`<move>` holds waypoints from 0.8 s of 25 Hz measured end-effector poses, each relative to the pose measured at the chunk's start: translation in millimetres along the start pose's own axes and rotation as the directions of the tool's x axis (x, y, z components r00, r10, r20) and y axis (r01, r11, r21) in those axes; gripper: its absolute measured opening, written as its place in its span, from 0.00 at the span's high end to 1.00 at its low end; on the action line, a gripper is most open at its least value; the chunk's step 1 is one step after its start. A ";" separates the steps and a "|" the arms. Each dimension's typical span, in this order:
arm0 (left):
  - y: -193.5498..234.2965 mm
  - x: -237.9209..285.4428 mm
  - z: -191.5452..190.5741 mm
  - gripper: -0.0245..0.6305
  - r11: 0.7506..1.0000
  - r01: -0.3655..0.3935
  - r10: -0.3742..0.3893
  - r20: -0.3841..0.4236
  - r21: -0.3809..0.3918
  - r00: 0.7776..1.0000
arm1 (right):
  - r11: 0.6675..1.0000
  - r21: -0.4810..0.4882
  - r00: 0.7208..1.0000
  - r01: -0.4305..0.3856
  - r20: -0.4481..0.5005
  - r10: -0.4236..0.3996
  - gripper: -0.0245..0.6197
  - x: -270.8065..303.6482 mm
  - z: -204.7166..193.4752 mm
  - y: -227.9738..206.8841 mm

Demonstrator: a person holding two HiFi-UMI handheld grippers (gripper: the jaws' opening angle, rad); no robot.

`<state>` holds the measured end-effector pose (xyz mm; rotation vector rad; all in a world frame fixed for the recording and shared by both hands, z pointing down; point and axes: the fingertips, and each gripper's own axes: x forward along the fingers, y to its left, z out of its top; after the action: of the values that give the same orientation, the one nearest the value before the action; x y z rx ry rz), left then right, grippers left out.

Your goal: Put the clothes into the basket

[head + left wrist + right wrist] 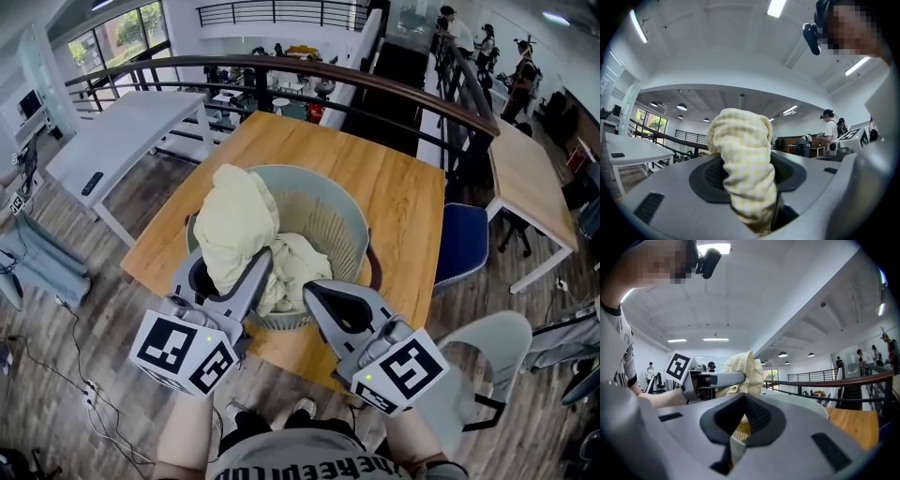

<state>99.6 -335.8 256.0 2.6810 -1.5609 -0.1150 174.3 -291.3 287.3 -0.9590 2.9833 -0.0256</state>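
Around: grey basket on wooden table, railing behind
Cloth: pale yellow check, bunched upright above basket's left side
Left gripper: clamped on cloth
Right gripper: jaws together, empty

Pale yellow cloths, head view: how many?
2. One pale yellow checked cloth is held by the left gripper above the grey plastic basket's left rim; a second cloth lies inside. More may be hidden underneath.

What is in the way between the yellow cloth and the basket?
Nothing visible. The left hand-held gripper holds the yellow cloth right over the open top of the basket. Only another pale cloth lies inside. The right hand-held gripper sits at the near rim, off to the side.
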 end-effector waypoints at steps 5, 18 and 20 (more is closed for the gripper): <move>1.4 5.1 -5.7 0.57 1.000 0.001 -0.001 -0.031 0.004 1.000 | 1.000 0.003 1.000 0.000 0.001 0.000 0.95 2.7 1.2 -3.8; 5.9 7.1 -15.4 0.47 0.999 0.008 -0.005 -0.081 0.037 0.997 | 1.000 0.013 1.000 -0.001 -0.005 0.001 0.95 9.8 -1.5 -8.8; 7.7 5.5 -14.7 0.46 1.000 -0.007 0.009 -0.068 0.030 0.998 | 1.000 0.014 1.000 -0.004 -0.004 0.004 0.95 9.3 -3.2 -8.1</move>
<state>96.8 -344.5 270.9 2.6703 -1.5654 -0.0005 171.4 -303.2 290.6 -0.9525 2.9842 -0.0475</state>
